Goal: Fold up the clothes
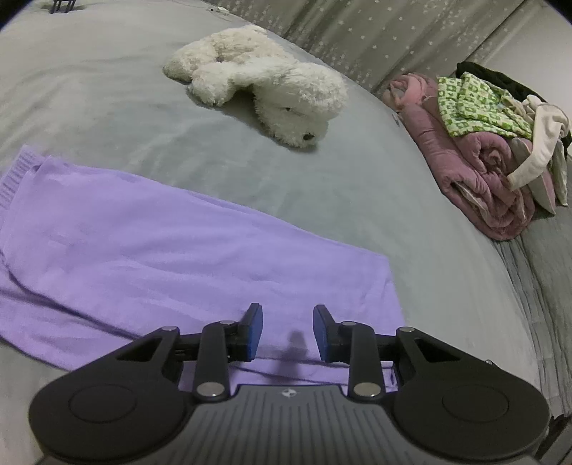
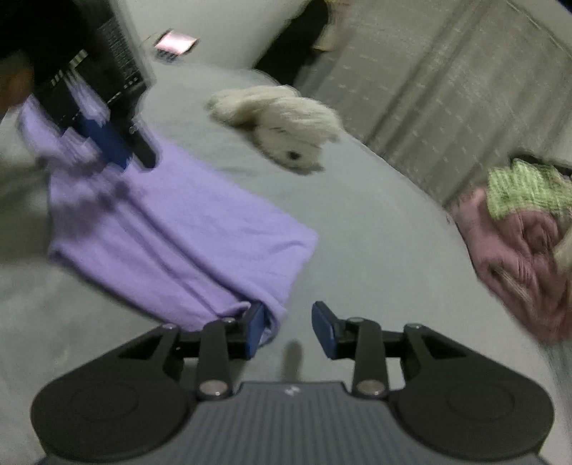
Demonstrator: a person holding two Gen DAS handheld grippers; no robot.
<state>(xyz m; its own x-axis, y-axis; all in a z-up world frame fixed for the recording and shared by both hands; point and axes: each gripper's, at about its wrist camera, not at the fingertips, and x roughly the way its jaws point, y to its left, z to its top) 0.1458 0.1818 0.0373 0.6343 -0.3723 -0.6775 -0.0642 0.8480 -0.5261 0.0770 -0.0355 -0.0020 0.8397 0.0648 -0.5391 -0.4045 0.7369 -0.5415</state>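
Note:
A lilac garment (image 1: 150, 250) lies folded into a long flat strip on the grey bed sheet (image 1: 321, 200). My left gripper (image 1: 287, 332) hovers over its near edge, open, and only the cloth below shows between the blue pads (image 1: 254, 332). In the blurred right wrist view the same garment (image 2: 171, 229) runs from upper left to the bottom centre. My right gripper (image 2: 287, 331) is open at its near corner. The corner lies against the left pad (image 2: 255, 331), while the gap holds only bare sheet. The left gripper (image 2: 107, 143) shows over the garment's far end.
A white plush dog (image 1: 264, 86) lies on the sheet beyond the garment. At the right edge sits a rolled pink quilt (image 1: 475, 168) topped with a green patterned cloth (image 1: 472, 103) and other clothes. A grey star-patterned cloth (image 1: 375, 32) hangs behind the bed.

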